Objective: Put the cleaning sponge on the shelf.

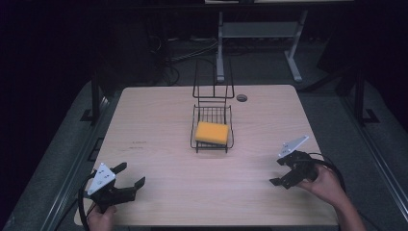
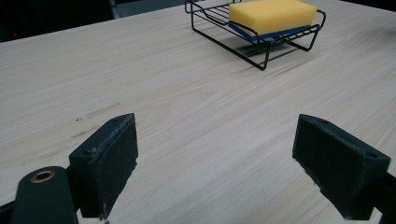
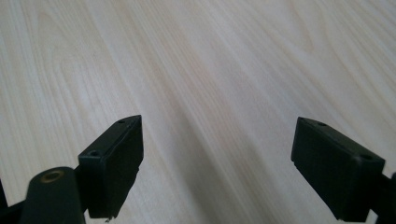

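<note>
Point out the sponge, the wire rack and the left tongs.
sponge (image 1: 211, 133), high view, middle of its yellow top.
wire rack (image 2: 256, 58), left gripper view, near corner of its black wire rim.
left tongs (image 1: 131, 176), high view, midway between the open tips.

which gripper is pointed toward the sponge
The left gripper. Its own view looks across the table at the yellow sponge in the wire rack; the right gripper faces bare table.
</note>
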